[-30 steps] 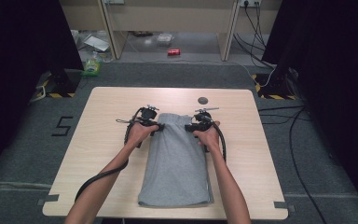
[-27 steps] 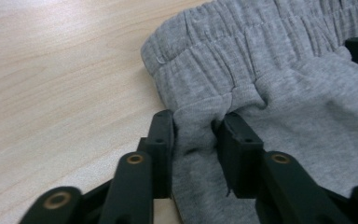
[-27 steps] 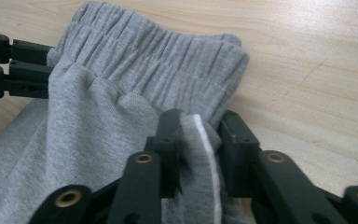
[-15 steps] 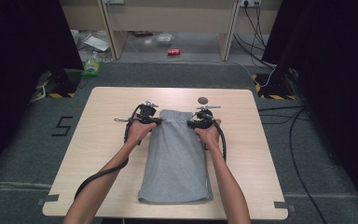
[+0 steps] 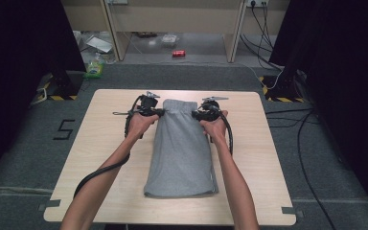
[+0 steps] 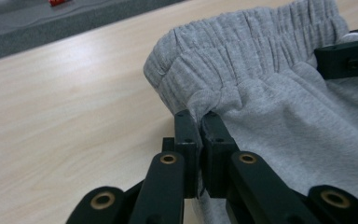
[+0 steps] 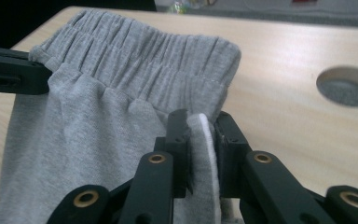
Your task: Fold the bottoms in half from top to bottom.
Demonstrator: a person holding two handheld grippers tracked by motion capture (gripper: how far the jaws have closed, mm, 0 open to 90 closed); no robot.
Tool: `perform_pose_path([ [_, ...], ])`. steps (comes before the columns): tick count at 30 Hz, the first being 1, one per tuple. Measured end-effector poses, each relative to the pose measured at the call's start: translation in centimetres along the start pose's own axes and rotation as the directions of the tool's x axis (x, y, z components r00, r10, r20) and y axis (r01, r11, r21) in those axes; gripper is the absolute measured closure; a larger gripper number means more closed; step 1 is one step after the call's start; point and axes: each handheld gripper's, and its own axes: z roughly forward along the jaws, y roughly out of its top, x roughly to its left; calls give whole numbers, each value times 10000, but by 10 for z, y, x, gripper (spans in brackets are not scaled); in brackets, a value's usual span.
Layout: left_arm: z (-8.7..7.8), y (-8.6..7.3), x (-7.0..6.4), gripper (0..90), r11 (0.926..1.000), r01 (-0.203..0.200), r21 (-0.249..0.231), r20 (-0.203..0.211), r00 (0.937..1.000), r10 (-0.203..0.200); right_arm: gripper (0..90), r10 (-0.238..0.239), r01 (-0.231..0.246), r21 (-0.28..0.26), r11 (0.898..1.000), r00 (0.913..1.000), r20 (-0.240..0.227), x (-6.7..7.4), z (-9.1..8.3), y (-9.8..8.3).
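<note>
Grey folded sweatpants [image 5: 182, 148] lie lengthwise on the table, elastic waistband [image 6: 242, 42] at the far end. My left gripper [image 5: 157, 113] is shut on the pants' left edge just below the waistband; in the left gripper view the jaws [image 6: 199, 122] pinch a fold of grey fabric. My right gripper [image 5: 197, 115] is shut on the right edge below the waistband [image 7: 144, 51], with grey cloth and a white inner layer squeezed between its jaws [image 7: 200, 122]. Each gripper view shows the other gripper's black jaw at the opposite edge.
The wooden table [image 5: 100, 143] has bare surface on both sides of the pants. A round cable hole [image 7: 347, 88] lies in the tabletop beyond the right gripper. On the floor past the table lie a red can [image 5: 178, 53] and a green bottle [image 5: 94, 67].
Both grippers, holding the waistband corners, have shifted slightly toward the far edge of the table, drawing the pants' top end with them.
</note>
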Motion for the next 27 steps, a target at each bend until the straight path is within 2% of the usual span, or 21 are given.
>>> perform_pose_path([
  [3, -9, 0, -1, 862, 9995, -207, -246, 134, 9997, 211, 786, -147, 143, -219, 9997, 9997, -188, 2, -9, 5],
  [7, -21, -10, -3, 862, 9977, -488, -467, 385, 9980, 506, 787, -515, 494, -448, 9978, 9976, -462, 8, -23, 3],
  [10, -31, -18, -7, 862, 9952, -751, -631, 531, 9955, 785, 787, -968, 924, -629, 9937, 9928, -702, 15, -37, -2],
  [14, -45, -28, -12, 862, 9921, -853, -917, 780, 9927, 925, 787, -1311, 1228, -839, 9889, 9861, -1024, 25, -55, -11],
  [19, -62, -39, -22, 861, 9878, -1110, -1090, 903, 9885, 1211, 787, -1602, 1479, -1087, 9830, 9804, -1145, 37, -74, -24],
  [24, -73, -52, -34, 860, 9835, -1370, -1184, 996, 9838, 1490, 787, -1593, 1473, -1081, 9832, 9809, -1118, 48, -89, -39],
  [27, -81, -64, -43, 859, 9776, -1643, -1313, 973, 9793, 1777, 787, -1735, 1614, -1070, 9811, 9780, -1158, 54, -97, -48],
])
